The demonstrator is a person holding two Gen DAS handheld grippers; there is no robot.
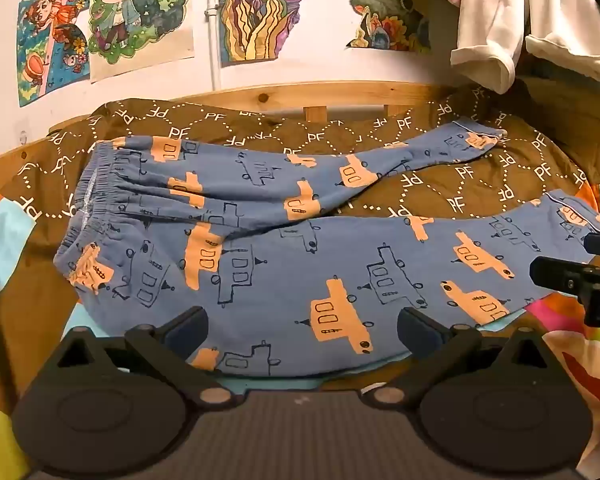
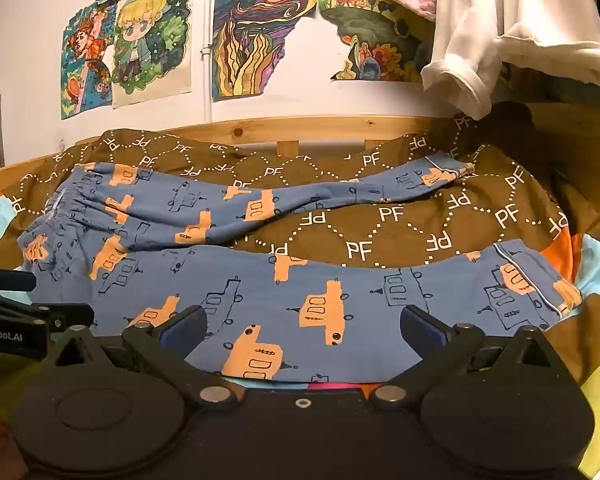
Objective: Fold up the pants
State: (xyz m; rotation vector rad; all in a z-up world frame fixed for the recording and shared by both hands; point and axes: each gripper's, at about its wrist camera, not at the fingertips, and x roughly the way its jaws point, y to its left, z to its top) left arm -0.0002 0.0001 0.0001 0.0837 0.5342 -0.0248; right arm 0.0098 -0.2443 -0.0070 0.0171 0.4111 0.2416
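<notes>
The pants (image 1: 284,264) lie spread flat on the brown quilt (image 1: 440,184) covering the bed, waistband (image 1: 88,200) at the left, both legs running right and splayed apart, the quilt showing between them. Your left gripper (image 1: 302,330) hovers with its jaws wide over the near leg's lower edge, nearer the waistband; your right gripper (image 2: 304,326) hovers, jaws equally wide and empty, over the same edge nearer the near cuff (image 2: 540,284). Nothing is pinched yet. To fold well, I'd take that near edge at both points, catching both cloth layers, lift only slightly, and carry it away from you until the near leg covers the far leg (image 2: 300,196). Match the cuffs beyond the waistband first.
</notes>
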